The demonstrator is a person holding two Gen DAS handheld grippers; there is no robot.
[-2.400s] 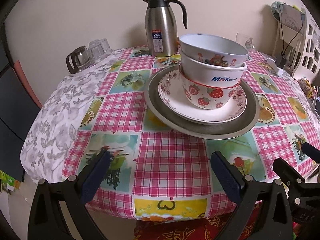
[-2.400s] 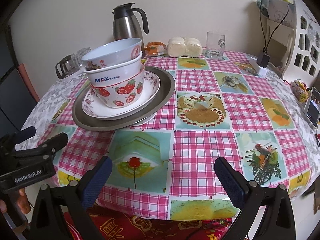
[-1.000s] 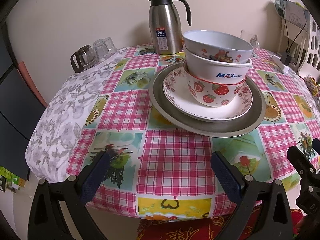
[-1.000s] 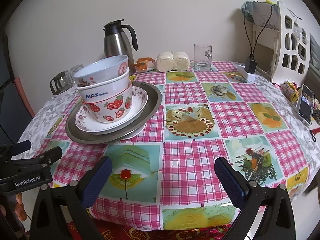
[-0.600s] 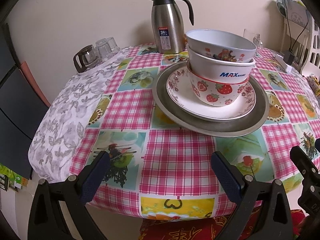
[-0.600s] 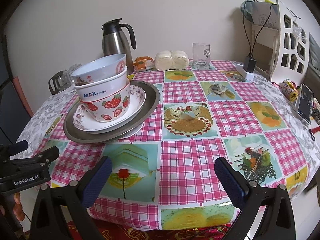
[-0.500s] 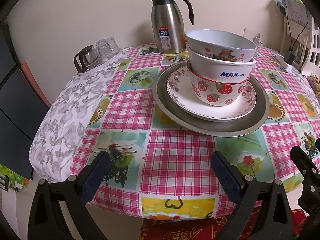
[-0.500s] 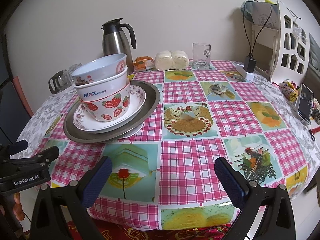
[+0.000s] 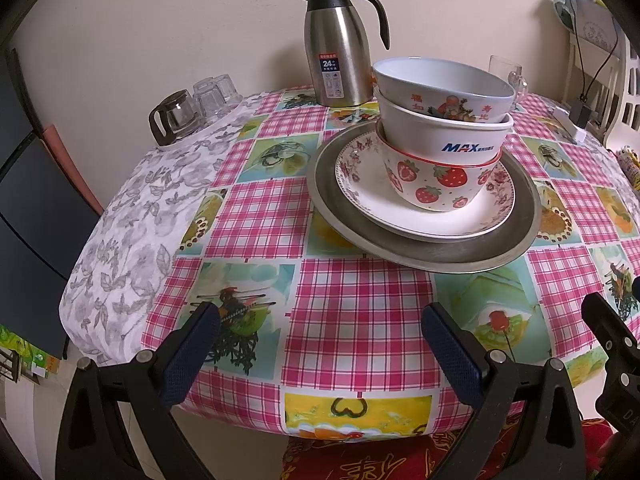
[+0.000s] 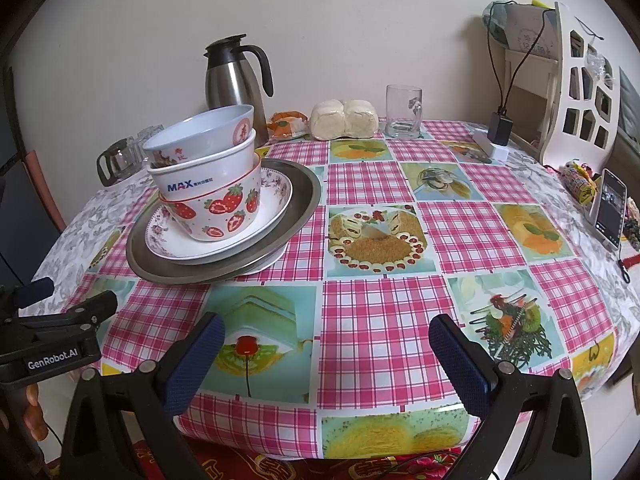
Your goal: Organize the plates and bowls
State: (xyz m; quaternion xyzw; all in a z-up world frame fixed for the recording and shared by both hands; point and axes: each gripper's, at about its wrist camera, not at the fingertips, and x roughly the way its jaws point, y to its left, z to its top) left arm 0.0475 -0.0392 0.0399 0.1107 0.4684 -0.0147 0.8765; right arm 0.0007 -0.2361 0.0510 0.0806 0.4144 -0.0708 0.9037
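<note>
Three bowls are nested in a stack: a strawberry bowl (image 9: pixel 436 184) at the bottom, a white MAX bowl (image 9: pixel 444 136) in it, a pale blue bowl (image 9: pixel 440 84) on top. The stack sits on a floral plate (image 9: pixel 360 176) lying on a grey metal plate (image 9: pixel 440 256). In the right wrist view the same stack shows as strawberry bowl (image 10: pixel 220 208), floral plate (image 10: pixel 176 246) and metal plate (image 10: pixel 296 196), at the left. My left gripper (image 9: pixel 320 324) and right gripper (image 10: pixel 326 334) are both open and empty at the table's near edge, well short of the stack.
A steel thermos (image 9: pixel 340 56) stands behind the stack; a glass pot and tumblers (image 9: pixel 192 108) at the far left. A glass mug (image 10: pixel 402 112), buns (image 10: pixel 344 118), a phone (image 10: pixel 610 208) and a white rack (image 10: pixel 580 92) line the right side. Checked tablecloth (image 10: pixel 380 320) covers the table.
Both grippers have drawn back slightly from the table, the stack looking a little smaller and farther. The bowls and plates have not moved. Both grippers stay open.
</note>
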